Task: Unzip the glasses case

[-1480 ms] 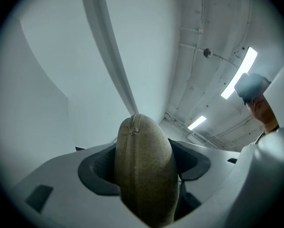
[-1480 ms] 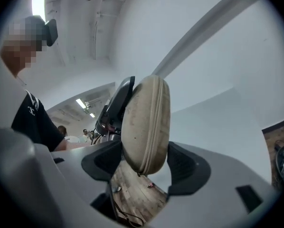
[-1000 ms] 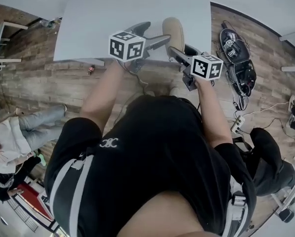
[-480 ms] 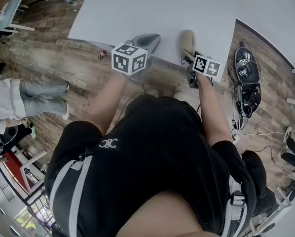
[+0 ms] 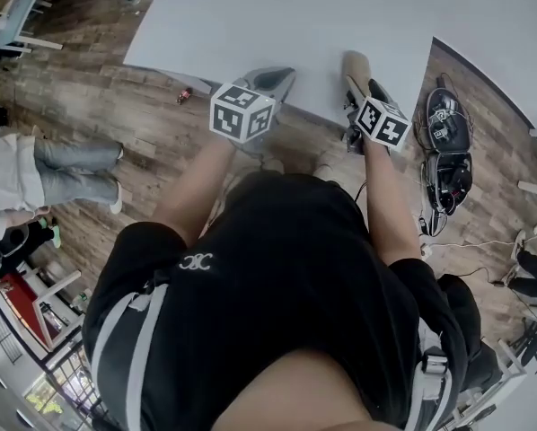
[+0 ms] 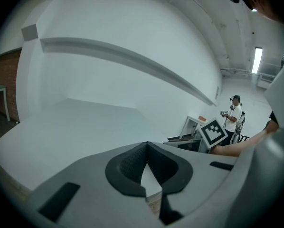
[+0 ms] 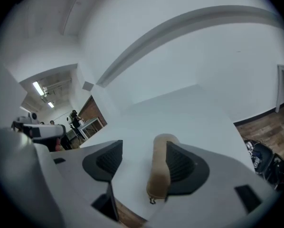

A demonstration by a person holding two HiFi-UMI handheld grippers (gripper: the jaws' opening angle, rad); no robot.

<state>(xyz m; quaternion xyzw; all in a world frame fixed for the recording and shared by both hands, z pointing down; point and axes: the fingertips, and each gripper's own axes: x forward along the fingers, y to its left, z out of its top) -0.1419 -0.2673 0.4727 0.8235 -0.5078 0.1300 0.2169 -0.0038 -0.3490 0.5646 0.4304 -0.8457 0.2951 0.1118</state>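
A tan glasses case (image 5: pixel 354 65) lies on the white table (image 5: pixel 277 16) close to its near edge. My right gripper (image 5: pixel 362 86) straddles the case's near end, and its jaws are opening. In the right gripper view the case (image 7: pixel 160 172) lies between the jaws of my right gripper (image 7: pixel 143 158), right beside the right pad (image 7: pixel 180 164) and well clear of the left one. A small zipper pull (image 7: pixel 152 201) hangs at its near end. My left gripper (image 5: pixel 280 77) hovers at the table edge to the left. In its own view my left gripper (image 6: pixel 146 151) is shut on nothing.
Wooden floor surrounds the table. Black equipment and cables (image 5: pixel 448 142) lie on the floor at the right. Someone's legs (image 5: pixel 71 173) show at the left. In the left gripper view a person (image 6: pixel 234 115) stands far off beside a small white table (image 6: pixel 194 124).
The left jaws were open one second ago and are shut now. Both grippers moved forward to the table edge. The right gripper came around the near end of the case.
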